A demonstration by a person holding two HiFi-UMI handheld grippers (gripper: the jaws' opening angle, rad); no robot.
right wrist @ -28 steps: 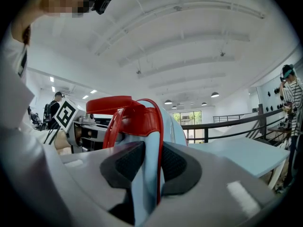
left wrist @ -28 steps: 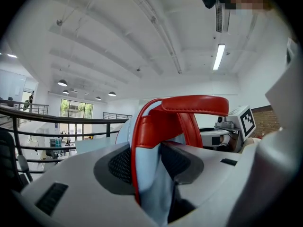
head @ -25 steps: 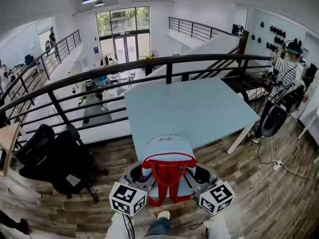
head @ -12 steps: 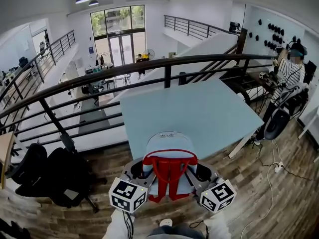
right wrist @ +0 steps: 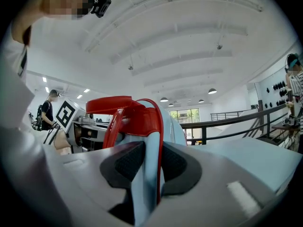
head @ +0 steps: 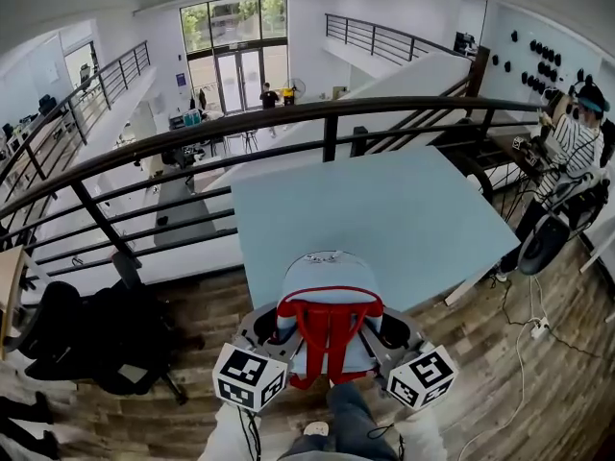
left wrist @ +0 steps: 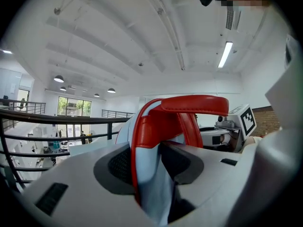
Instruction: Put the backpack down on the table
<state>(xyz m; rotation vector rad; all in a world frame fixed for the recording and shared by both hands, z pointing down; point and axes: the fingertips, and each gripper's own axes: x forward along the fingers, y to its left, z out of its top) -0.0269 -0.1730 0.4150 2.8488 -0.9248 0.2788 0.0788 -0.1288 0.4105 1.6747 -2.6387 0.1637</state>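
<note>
– At the table's (head: 384, 219) near edge, was the backpack (head: 327, 281) found already set down?

– No. It was held in the air just short of that edge, above the wooden floor (head: 500, 363), and no part of it was seen resting on the tabletop. The carry toward the table was judged nearly finished. The lowering onto the table and the release were still left to be done.

– How was it gripped?

– From both sides. The left gripper (left wrist: 150, 167) was clamped on a light blue, red-edged strap or fold of the pack, its jaws kept fairly wide by the bulk between them. The right gripper (right wrist: 149, 167) was closed the same way on the matching part, its jaws set somewhat narrower.

– And how did the backpack look?

– A small, soft, light blue pack with a rounded top was seen, held upright. Its rounded front was turned toward the table. A red grab handle (head: 330, 299) and red straps (head: 327, 349) were carried on the side facing away from the table. No sagging or spilling was noticed.
</note>
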